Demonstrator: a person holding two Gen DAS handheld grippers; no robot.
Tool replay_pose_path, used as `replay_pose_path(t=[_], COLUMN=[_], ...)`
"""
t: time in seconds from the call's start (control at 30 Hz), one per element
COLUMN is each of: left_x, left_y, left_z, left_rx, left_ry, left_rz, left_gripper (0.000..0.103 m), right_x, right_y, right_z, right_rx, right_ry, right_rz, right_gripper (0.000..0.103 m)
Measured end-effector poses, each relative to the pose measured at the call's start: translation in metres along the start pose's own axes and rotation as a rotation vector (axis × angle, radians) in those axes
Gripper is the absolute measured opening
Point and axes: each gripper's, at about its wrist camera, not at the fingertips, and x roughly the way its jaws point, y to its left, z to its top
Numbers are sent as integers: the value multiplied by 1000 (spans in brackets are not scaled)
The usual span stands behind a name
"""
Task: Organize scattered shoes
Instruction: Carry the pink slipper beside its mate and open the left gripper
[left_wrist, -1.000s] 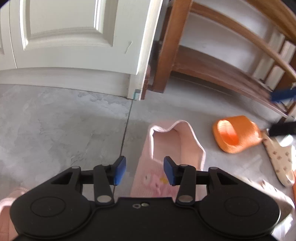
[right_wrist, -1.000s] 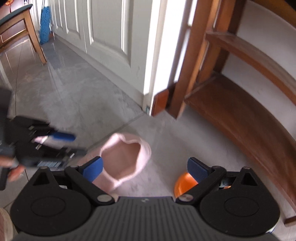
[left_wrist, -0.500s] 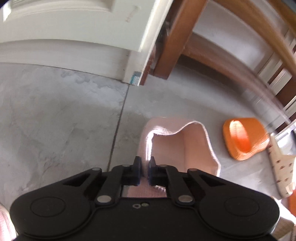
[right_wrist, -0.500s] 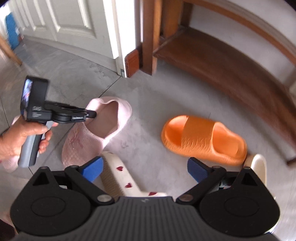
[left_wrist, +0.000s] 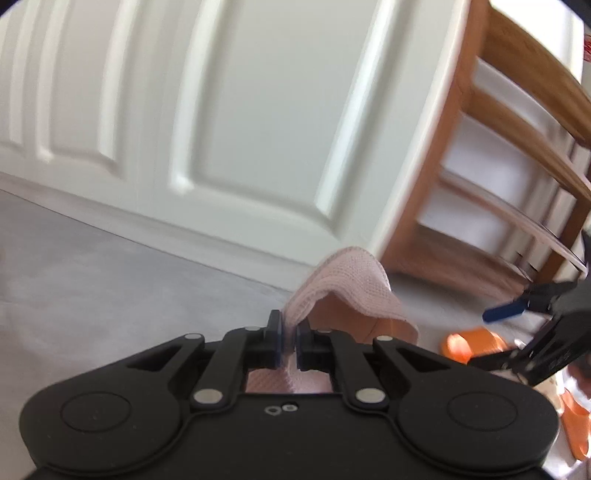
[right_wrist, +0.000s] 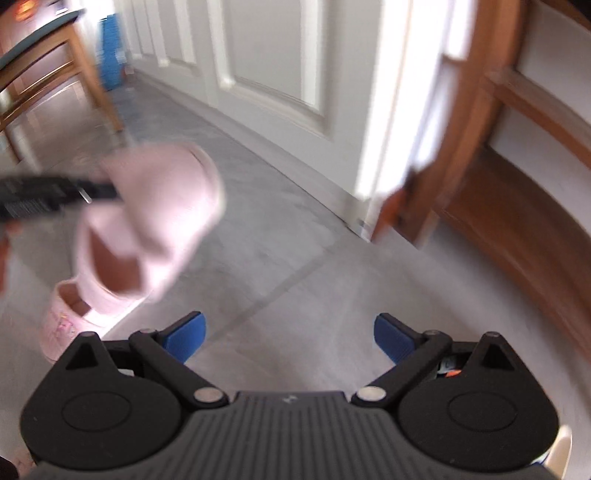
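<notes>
My left claw (left_wrist: 288, 341) is pinching the knitted rim of the pink slipper (left_wrist: 347, 291), both pads pressed onto the fabric. From the right wrist camera I see that slipper (right_wrist: 155, 221) blurred and hanging off the floor (right_wrist: 295, 258) from the left claw (right_wrist: 110, 192), with a second pink slipper (right_wrist: 66, 321) lying on the floor just below it. My right claw (right_wrist: 290, 334) is spread wide with nothing between its blue pads, low over the grey floor. In the left wrist view the right claw (left_wrist: 495, 334) shows at the right edge, near an orange slide (left_wrist: 472, 343) on the floor. A white panelled door (left_wrist: 229, 122) stands behind, and the wooden shoe rack (left_wrist: 517, 192) is right of it.
</notes>
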Motion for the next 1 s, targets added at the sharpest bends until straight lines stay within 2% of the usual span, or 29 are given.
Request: replay_pose_path(t=[0.1, 0.17, 0.37, 0.47, 0.5, 0.53, 0.67, 0.77, 0.93, 1.0], left_x=[-37, -42, -2, 5, 8, 10, -4, -16, -2, 21], left_y=[35, 49, 105, 113, 116, 119, 111, 105, 85, 66], left_z=[4, -1, -55, -71, -76, -81, -77, -72, -58, -58], left_rx=[-23, -27, -96, -86, -83, -79, -7, -10, 21, 50], left_ry=[2, 23, 216, 239, 247, 255, 211, 179, 151, 149], left_rz=[133, 182, 284, 355, 378, 402, 484, 459, 294, 208], left_gripper=[4, 4, 4, 7, 9, 16, 22, 24, 27, 28], right_x=[2, 0, 14, 19, 21, 23, 30, 37, 42, 42], right_y=[14, 29, 51, 56, 57, 58, 65, 72, 78, 80], right_z=[-1, -13, -14, -17, -17, -17, -17, -16, -17, -16], right_rx=[-28, -78, -157, -181, -187, -192, -208, -211, -214, -212], right_ry=[-9, -11, 29, 54, 59, 62, 69, 65, 43, 31], right_rz=[12, 11, 1, -9, -10, -10, -4, 16, 54, 72], right_gripper=[99, 99, 99, 99, 99, 99, 99, 99, 99, 99])
